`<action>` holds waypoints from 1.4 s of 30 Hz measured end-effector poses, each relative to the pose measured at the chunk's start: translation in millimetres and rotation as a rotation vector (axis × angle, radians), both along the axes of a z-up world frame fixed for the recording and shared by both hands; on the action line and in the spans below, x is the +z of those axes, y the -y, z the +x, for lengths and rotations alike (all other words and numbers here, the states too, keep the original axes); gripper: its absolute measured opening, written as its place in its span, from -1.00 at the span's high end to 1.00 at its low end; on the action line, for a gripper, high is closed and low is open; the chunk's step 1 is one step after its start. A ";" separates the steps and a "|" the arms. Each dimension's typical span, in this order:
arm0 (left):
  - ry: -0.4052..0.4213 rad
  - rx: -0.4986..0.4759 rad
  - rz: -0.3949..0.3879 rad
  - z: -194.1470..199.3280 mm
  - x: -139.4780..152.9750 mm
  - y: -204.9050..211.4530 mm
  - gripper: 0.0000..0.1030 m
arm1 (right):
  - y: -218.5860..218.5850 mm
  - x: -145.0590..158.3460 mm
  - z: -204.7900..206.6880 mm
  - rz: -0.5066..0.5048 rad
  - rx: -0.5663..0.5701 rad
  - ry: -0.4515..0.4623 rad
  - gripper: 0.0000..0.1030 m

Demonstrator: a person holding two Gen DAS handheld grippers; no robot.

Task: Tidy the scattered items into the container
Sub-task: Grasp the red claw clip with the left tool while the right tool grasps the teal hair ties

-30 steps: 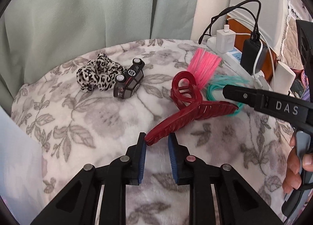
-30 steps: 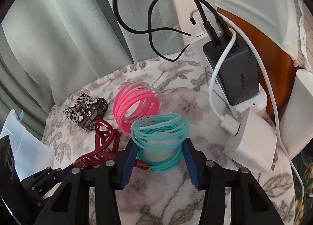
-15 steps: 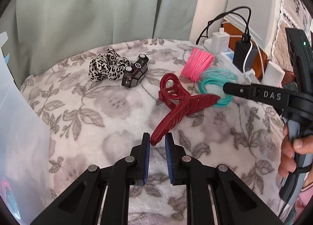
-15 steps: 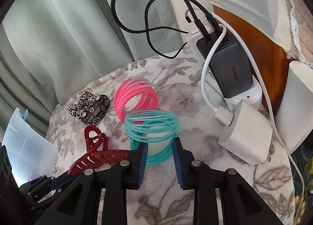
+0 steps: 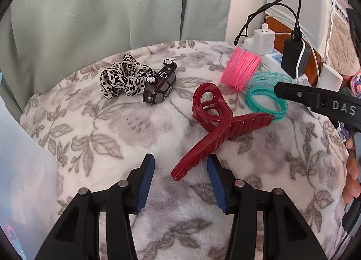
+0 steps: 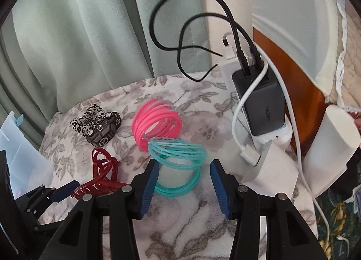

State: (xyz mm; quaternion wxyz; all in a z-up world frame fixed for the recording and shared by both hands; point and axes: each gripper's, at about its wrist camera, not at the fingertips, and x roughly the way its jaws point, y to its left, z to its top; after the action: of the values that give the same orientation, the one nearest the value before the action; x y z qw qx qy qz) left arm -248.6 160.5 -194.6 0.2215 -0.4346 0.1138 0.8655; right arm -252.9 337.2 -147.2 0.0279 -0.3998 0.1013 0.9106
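A dark red hair claw (image 5: pixel 216 129) lies on the floral blanket (image 5: pixel 126 129); its near tip sits between the jaws of my open left gripper (image 5: pixel 180 169), untouched. It also shows in the right wrist view (image 6: pixel 101 176). My right gripper (image 6: pixel 182 174) is open around the near side of the teal coil bands (image 6: pixel 178 165), which also show in the left wrist view (image 5: pixel 266 99). Pink coil bands (image 6: pixel 158 122), a black toy car (image 5: pixel 160 88) and a leopard scrunchie (image 5: pixel 121 79) lie farther back. A translucent container (image 6: pixel 20 151) stands at the left.
A power strip with a black charger (image 6: pixel 261 102), white adapters (image 6: pixel 270 169) and looping cables (image 6: pixel 191 41) sits at the right edge of the blanket. Green curtains (image 5: pixel 101 11) hang behind. A wooden headboard (image 6: pixel 300 88) is at the right.
Both grippers have opened: the left let go of the claw's tip, the right widened around the teal bands. Both pulled back slightly.
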 end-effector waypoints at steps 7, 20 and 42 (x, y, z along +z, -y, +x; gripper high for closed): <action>0.007 0.000 0.016 -0.9 -1.0 -2.7 0.28 | 21.9 2.1 -12.6 0.173 0.118 -0.007 -0.03; 0.012 0.014 0.049 -2.7 -3.1 0.4 0.68 | 24.3 -12.9 -26.7 0.263 0.147 0.031 -0.02; -0.012 0.068 0.174 29.0 45.3 24.9 0.84 | -2.9 21.1 28.7 -0.082 0.061 -0.006 0.78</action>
State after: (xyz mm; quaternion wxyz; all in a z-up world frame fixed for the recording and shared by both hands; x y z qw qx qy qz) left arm -219.6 135.6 -149.3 0.2281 -0.4120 0.0248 0.8818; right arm -224.2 340.1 -126.1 -0.0168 -0.4006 0.1265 0.9073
